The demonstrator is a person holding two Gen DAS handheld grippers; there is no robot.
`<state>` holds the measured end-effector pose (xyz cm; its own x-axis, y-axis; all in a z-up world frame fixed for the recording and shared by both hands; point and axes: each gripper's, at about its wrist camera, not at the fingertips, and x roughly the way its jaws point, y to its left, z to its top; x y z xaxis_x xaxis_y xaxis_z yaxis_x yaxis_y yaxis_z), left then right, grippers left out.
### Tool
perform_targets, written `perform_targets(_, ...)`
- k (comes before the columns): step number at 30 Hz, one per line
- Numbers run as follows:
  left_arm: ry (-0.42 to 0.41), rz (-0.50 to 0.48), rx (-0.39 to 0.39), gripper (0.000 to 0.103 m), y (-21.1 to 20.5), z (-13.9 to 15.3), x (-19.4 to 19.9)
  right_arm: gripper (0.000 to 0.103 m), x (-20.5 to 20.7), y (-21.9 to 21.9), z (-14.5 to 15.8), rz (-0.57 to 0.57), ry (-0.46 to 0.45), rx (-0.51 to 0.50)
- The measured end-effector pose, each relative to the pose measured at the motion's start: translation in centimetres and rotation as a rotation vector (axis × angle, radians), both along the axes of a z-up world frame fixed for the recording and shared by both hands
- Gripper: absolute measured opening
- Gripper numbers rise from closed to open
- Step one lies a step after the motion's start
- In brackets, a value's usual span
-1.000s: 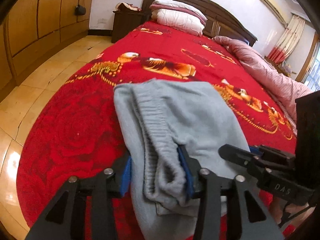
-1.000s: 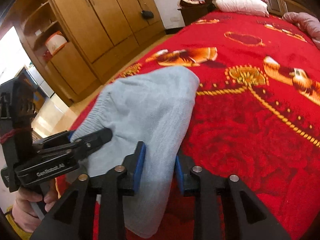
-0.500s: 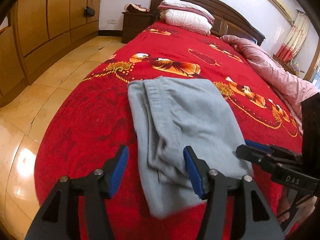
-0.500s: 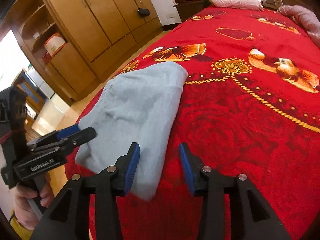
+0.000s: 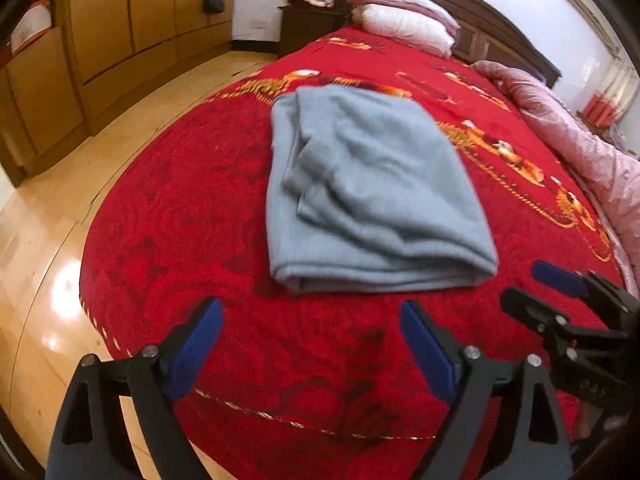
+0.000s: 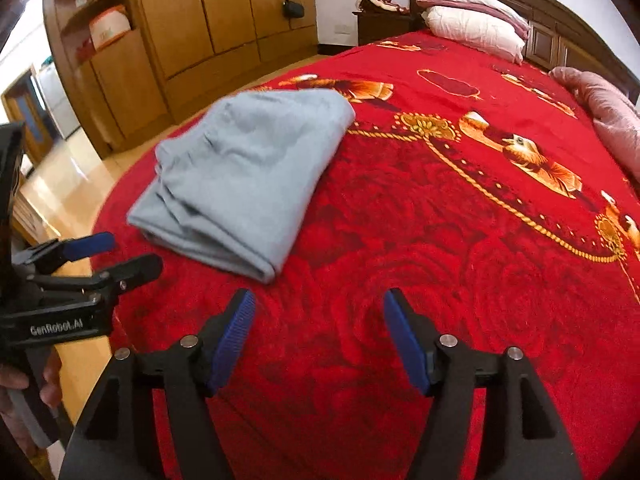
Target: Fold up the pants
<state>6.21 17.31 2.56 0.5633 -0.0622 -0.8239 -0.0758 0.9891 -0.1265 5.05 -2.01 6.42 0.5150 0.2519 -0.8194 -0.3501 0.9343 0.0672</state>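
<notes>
Two open-jawed grippers, folded pants [image 5: 372, 188] between neither.

Both grippers' jaws just opened, now off and clear of the folded pants [image 5: 372, 192].

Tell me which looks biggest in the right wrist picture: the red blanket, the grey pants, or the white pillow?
1. The red blanket, which fills most of the picture.
2. The grey pants, folded on it.
3. The white pillow, though it lies far off by the headboard, so it may only look smaller than the pants.
</notes>
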Motion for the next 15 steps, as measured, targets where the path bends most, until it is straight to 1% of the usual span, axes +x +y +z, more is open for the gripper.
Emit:
perform_targets(3,0.032,0.034,-0.005,0.093,0.3,-1.2,0.2,0.068,0.3,0.0,-1.3,-0.017,0.038,-0.018)
perform_targets(5,0.026,0.039,-0.004,0.094,0.3,-1.3,0.1,0.069,0.2,0.1,-1.7,-0.020,0.030,-0.030)
perform_targets(7,0.027,0.038,0.000,0.096,0.2,-1.3,0.1,0.074,0.2,0.5,-2.0,-0.011,0.023,-0.046)
perform_targets(9,0.033,0.039,0.008,0.098,0.0,-1.5,0.2,0.076,0.1,0.7,-2.1,-0.009,0.018,-0.055)
perform_targets(15,0.033,0.032,0.038,0.101,-0.7,-2.0,0.3,0.079,0.0,0.7,-2.2,-0.011,0.008,-0.045)
